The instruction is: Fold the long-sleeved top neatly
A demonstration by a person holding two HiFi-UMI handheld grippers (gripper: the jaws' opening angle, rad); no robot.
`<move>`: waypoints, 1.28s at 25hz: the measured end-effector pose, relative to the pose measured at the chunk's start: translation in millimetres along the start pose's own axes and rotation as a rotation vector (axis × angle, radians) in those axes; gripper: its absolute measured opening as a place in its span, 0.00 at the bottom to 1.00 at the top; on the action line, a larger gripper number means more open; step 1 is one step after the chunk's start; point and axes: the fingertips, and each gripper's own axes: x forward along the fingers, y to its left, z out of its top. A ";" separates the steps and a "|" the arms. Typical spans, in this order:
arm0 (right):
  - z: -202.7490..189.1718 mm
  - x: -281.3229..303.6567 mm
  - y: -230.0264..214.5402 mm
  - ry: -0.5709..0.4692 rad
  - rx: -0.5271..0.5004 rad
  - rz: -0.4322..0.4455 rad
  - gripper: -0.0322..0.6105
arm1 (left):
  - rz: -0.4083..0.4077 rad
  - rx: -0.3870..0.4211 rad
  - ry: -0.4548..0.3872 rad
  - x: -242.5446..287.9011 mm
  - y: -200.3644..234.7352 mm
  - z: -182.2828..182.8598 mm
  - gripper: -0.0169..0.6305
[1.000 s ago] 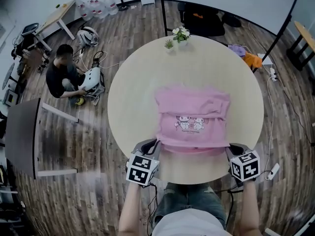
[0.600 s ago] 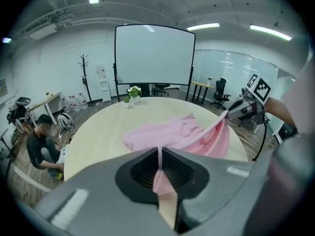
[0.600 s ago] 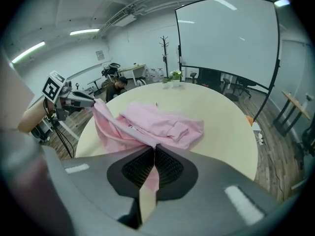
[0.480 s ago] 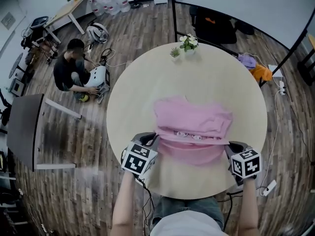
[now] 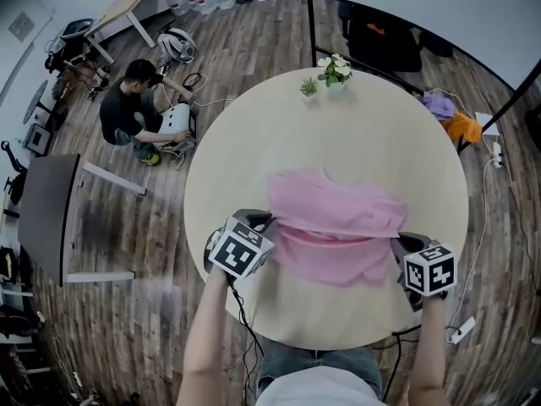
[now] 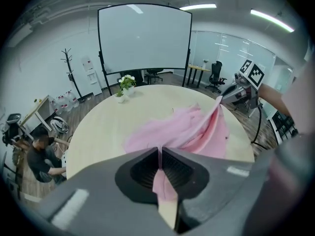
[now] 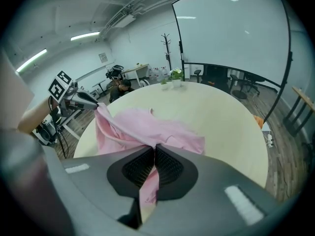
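The pink long-sleeved top (image 5: pixel 334 227) lies on the round pale table (image 5: pixel 245 142), its near hem lifted and carried over the body. My left gripper (image 5: pixel 262 222) is shut on the hem's left corner, and pink cloth (image 6: pixel 162 181) shows pinched between its jaws. At the hem's right corner my right gripper (image 5: pixel 400 243) is likewise shut, with pink cloth (image 7: pixel 147 188) hanging from its jaws. The raised fold (image 6: pixel 206 124) stretches taut between the two grippers. The top's printed front is hidden under the fold.
A small flower pot (image 5: pixel 335 71) and a tiny plant (image 5: pixel 309 87) stand at the table's far edge. A person (image 5: pixel 131 112) crouches on the wooden floor to the left beside equipment. A dark desk (image 5: pixel 46 218) stands left of the table.
Both grippers have carried the near hem away from the table's front edge toward the far side. The printed picture on the top, visible earlier, is now covered by the fold.
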 end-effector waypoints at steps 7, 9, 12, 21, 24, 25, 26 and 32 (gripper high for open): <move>20.0 14.0 -25.4 0.036 0.053 0.008 0.10 | -0.108 0.111 0.064 17.3 14.8 24.7 0.07; 24.1 20.1 -35.1 0.053 0.050 -0.003 0.10 | -0.141 0.145 0.084 29.3 19.2 31.5 0.07; 27.0 31.4 -45.2 0.088 0.036 -0.017 0.10 | -0.187 0.162 0.110 46.8 24.8 34.8 0.08; 28.9 67.2 -66.7 0.135 0.098 0.005 0.10 | -0.241 0.187 0.164 91.8 48.2 39.0 0.11; 28.6 77.8 -72.4 0.138 0.132 -0.006 0.10 | -0.216 0.159 0.151 102.3 60.4 44.9 0.11; 29.0 80.5 -74.2 0.131 0.152 -0.010 0.10 | -0.200 0.151 0.147 105.7 65.3 46.7 0.11; 29.6 83.2 -76.0 0.122 0.174 -0.014 0.10 | -0.186 0.145 0.144 108.7 70.1 48.2 0.10; 39.1 88.1 -87.1 0.021 0.301 -0.068 0.16 | -0.139 0.108 0.101 116.4 84.7 48.4 0.10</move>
